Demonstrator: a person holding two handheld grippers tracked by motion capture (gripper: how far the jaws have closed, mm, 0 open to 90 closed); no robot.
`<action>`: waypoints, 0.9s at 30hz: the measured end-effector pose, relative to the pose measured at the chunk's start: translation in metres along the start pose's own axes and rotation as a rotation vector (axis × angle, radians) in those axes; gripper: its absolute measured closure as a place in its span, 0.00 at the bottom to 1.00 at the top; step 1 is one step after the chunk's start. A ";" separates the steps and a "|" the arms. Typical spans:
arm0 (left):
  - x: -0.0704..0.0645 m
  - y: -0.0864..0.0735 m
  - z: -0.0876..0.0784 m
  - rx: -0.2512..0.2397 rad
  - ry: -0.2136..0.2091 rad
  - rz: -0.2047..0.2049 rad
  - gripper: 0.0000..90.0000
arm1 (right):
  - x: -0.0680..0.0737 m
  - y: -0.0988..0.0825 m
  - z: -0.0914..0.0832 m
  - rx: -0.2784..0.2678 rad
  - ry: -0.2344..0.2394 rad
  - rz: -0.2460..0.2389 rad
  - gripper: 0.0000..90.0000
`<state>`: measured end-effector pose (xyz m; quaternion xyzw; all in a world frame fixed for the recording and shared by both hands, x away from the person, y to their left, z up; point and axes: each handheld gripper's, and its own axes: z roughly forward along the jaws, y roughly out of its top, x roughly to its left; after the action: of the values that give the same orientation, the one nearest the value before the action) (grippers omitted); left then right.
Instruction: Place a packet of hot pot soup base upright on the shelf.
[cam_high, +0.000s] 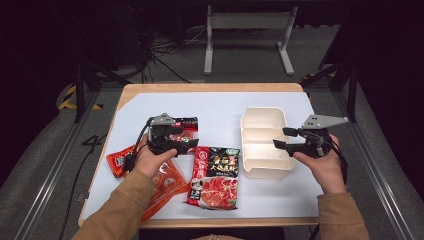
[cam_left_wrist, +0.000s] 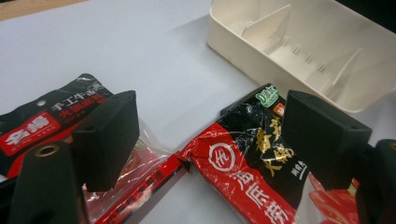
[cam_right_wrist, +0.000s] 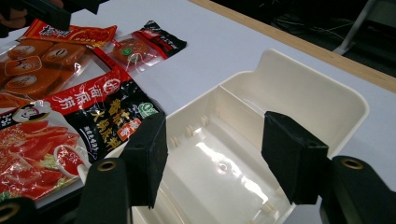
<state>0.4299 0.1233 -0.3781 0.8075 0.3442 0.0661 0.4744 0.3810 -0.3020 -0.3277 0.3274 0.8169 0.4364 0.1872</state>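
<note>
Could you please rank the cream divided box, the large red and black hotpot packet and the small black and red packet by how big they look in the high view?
1. cream divided box
2. large red and black hotpot packet, close behind the box
3. small black and red packet, partly hidden by the left gripper, so its full size is unsure

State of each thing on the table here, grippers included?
Cream plastic divided box: upright, empty.
Large red-and-black sauce packet: flat, sealed, untouched.
Small black-and-red packet: flat, beside left gripper.
Clear orange packets: flat, partly under forearm.
Left gripper: open, empty.
Right gripper: open, above box.
</note>
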 end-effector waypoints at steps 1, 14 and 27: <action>0.001 -0.001 0.004 0.000 -0.007 0.000 0.21 | 0.000 0.000 0.000 0.001 0.001 -0.001 0.45; 0.004 -0.012 0.042 0.107 -0.018 -0.021 0.27 | 0.000 -0.001 0.000 0.004 0.000 -0.002 0.45; 0.002 -0.017 0.055 0.184 -0.034 -0.030 0.34 | 0.002 0.000 0.004 0.014 0.007 -0.009 0.45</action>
<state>0.4469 0.0909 -0.4221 0.8436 0.3525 0.0133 0.4049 0.3817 -0.2988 -0.3302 0.3237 0.8219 0.4312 0.1839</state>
